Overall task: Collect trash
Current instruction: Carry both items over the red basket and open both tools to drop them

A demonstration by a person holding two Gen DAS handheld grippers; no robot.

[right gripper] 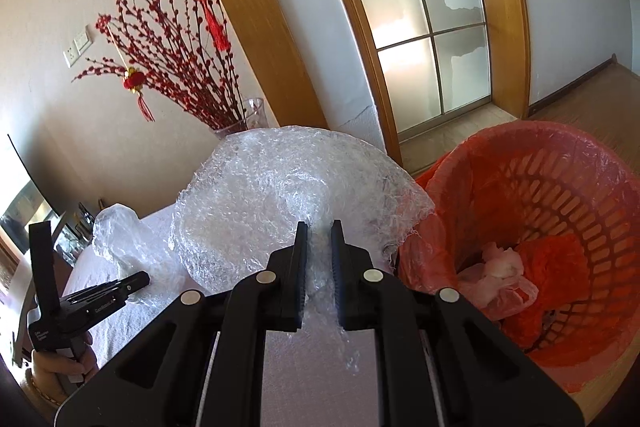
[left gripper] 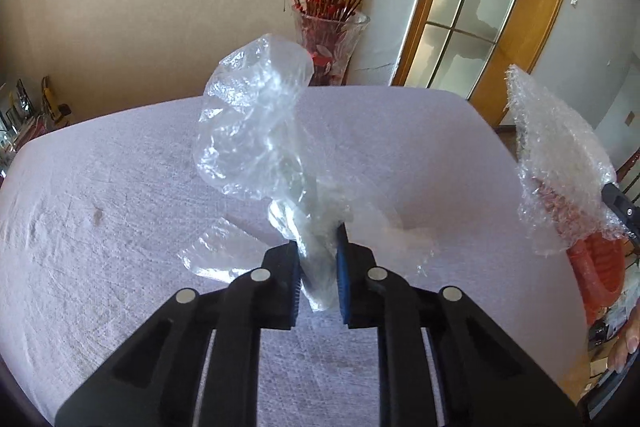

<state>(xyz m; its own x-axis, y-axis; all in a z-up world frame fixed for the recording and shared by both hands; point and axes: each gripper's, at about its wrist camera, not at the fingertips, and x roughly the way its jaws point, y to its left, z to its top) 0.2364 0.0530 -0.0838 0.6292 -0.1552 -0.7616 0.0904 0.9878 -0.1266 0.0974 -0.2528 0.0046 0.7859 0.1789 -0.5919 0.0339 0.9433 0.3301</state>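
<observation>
We are pinching a crumpled clear plastic bag (left gripper: 256, 131) with our left gripper (left gripper: 318, 263): its blue-padded fingers (left gripper: 295, 277) are pressing in on the twisted lower neck of the bag, while the loose bulk is billowing up and ahead of the fingertips. A flap of the same film is trailing down to the left of the fingers and lying against the white tablecloth (left gripper: 100, 207) beneath the gripper. Straight ahead, past the far edge of the table, a glass vase (left gripper: 332, 47) of red berry branches is standing against the wall.

With our right gripper (right gripper: 320, 251) we are clamping a sheet of bubble wrap (right gripper: 288, 187); the jaws are drawn nearly together on a gathered fold, and the rest of the sheet is fanning up and forward over the fingertips. A tail of it is hanging down between the fingers toward the cloth. Just to the right of this gripper, and lower, an orange slotted waste basket (right gripper: 560, 195) lined with a thin red bag is standing on the wooden floor, with crumpled pale and red plastic already lying in its bottom. In the right wrist view the left gripper (right gripper: 136, 281) is showing far to the left, a hand (right gripper: 60, 367) wrapping its handle, with the clear bag rising just beyond it.
</observation>
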